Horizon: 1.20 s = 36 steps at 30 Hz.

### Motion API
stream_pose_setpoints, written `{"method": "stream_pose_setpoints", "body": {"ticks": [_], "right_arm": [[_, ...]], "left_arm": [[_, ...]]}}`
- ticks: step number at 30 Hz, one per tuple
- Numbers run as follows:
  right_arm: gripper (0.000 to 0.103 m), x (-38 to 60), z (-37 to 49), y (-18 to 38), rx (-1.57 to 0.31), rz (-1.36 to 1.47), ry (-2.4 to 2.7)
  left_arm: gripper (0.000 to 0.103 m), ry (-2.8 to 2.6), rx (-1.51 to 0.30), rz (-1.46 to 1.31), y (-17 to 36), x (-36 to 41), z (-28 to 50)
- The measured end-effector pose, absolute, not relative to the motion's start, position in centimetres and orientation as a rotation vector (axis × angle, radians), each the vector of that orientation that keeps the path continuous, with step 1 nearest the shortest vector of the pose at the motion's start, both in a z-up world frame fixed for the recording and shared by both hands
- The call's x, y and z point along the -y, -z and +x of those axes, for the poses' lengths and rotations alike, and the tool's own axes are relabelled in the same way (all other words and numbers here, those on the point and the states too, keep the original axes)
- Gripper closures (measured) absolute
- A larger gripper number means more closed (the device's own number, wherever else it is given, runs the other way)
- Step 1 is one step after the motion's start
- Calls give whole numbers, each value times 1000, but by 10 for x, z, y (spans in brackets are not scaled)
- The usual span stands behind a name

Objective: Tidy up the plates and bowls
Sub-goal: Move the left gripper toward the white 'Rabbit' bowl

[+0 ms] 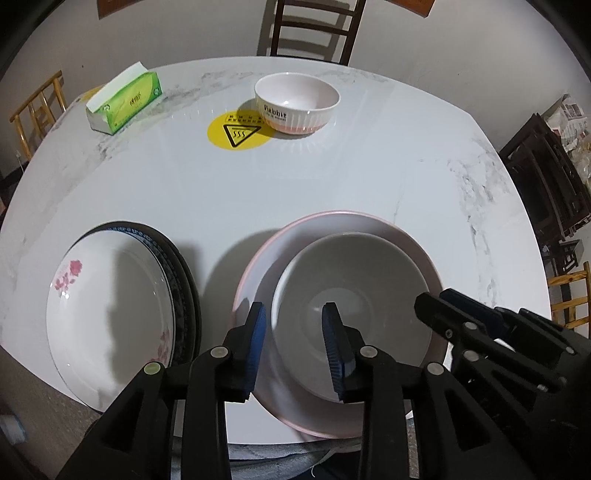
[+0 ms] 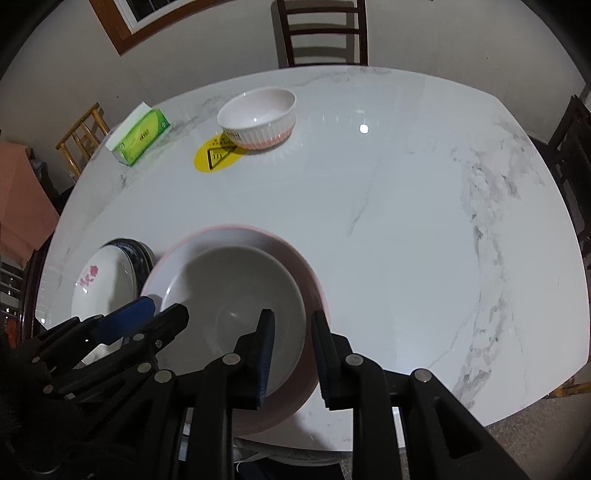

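Right under me sits the grey-white bowl (image 1: 354, 314), nested inside the wider pink-rimmed bowl (image 1: 332, 229), and that nested pair is my landmark, down at the near edge of the marble table (image 1: 332, 177).

My left gripper (image 1: 295, 343) straddles the near-left rim of the inner bowl: one blue pad (image 1: 255, 347) hangs over the pink bowl's inner slope, the other over the inner bowl's hollow. There's a clear gap on both sides, so the pads are parted and pressing on nothing.

My right gripper (image 2: 293, 354) does the same on the pair's right side: one pad (image 2: 266, 358) is over the inner bowl's inside, the other outside both rims, over the pink edge and the tabletop. The opening is narrow, but I see daylight either side of the rims, so no grip there.

Just left of the pair lies the plate stack: a white plate with pink flowers (image 1: 110, 317) on top, dark blue-patterned plates (image 1: 177, 266) beneath, their rims showing on the side toward the pair.

Well beyond the pair, toward the far side, the ribbed white and pink bowl (image 1: 297, 103) stands upright, overlapping the yellow warning sticker (image 1: 232, 133). Farther left of that, a green tissue box (image 1: 125, 98). Behind the table, a dark wooden chair (image 1: 314, 29).
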State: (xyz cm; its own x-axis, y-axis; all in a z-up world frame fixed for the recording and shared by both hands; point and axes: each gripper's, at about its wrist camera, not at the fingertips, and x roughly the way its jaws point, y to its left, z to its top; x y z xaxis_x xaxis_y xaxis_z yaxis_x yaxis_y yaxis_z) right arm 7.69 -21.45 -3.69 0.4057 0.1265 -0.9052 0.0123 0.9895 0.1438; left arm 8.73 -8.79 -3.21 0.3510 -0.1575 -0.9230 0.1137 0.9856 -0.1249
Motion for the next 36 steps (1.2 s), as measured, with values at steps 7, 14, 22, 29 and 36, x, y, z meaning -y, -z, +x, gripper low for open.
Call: {"method": "stream_pose_setpoints", "body": {"ticks": [7, 14, 22, 29, 36], "right_arm": [[81, 220, 80, 25, -1112, 132, -86], [81, 224, 87, 15, -1091, 102, -103], [81, 233, 103, 10, -1091, 80, -116], [81, 244, 127, 13, -1111, 75, -122], [81, 260, 156, 19, -1121, 94, -153]], "left_arm": [[74, 164, -1161, -15, 24, 85, 84], [68, 145, -1133, 1, 18, 80, 88], [67, 120, -1137, 18, 21, 74, 99], [67, 105, -1151, 20, 26, 68, 115], [67, 88, -1170, -27, 30, 52, 140]]}}
